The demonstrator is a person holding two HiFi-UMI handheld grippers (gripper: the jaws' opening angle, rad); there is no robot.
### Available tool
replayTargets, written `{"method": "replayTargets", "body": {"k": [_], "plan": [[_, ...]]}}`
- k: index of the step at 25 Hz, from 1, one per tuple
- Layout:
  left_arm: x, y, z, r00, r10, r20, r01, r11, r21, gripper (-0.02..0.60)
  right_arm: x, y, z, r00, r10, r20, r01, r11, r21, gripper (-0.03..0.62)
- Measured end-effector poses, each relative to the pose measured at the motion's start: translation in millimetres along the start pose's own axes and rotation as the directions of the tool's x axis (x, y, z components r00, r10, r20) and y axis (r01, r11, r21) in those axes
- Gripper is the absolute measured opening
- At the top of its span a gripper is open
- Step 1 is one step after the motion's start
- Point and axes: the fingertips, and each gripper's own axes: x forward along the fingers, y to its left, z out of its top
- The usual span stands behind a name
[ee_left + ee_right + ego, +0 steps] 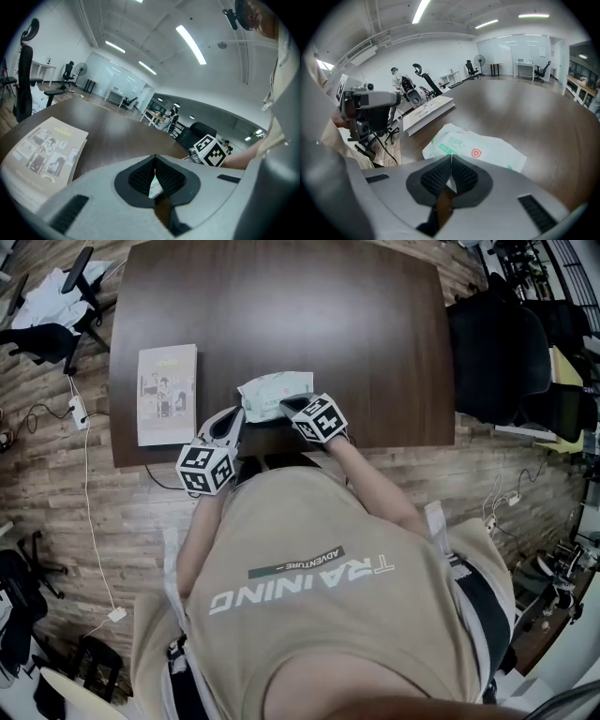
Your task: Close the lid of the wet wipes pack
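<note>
Dark brown wooden bench (375, 334) carries a pale green wet wipes pack (274, 388). At its lower edge, left gripper (240, 412) and right gripper (287, 405) are both closed and empty.

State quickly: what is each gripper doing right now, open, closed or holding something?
Left gripper: closed, nothing gripped.
Right gripper: closed, nothing gripped; wet wipes pack lies just ahead.

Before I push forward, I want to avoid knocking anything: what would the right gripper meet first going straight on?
The pack. It lies on the table just beyond the right gripper, whose tongs are shut. They may already be touching it; depth is hard to judge.
</note>
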Motion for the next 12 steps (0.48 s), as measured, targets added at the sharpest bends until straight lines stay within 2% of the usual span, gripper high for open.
{"method": "replayTargets", "body": {"k": [3,7,12], "plan": [[-1,4,-10,1.0,0.007,-0.015,-0.007,1.0,-0.024,0.005,4,0,-5,1.0,0.004,-0.004,-0.004,1.0,0.014,0.015],[4,7,-9,1.0,0.0,-0.019,0.0,1.0,-0.017,0.005,11,-1,-7,0.999,0.033,-0.014,-0.033,0.999,0.038,0.014],[16,5,1,0.999,-0.031,-0.019,0.031,0.999,0.016,0.005,12,1,-7,1.0,0.003,-0.023,-0.003,1.0,-0.026,0.014]]}}
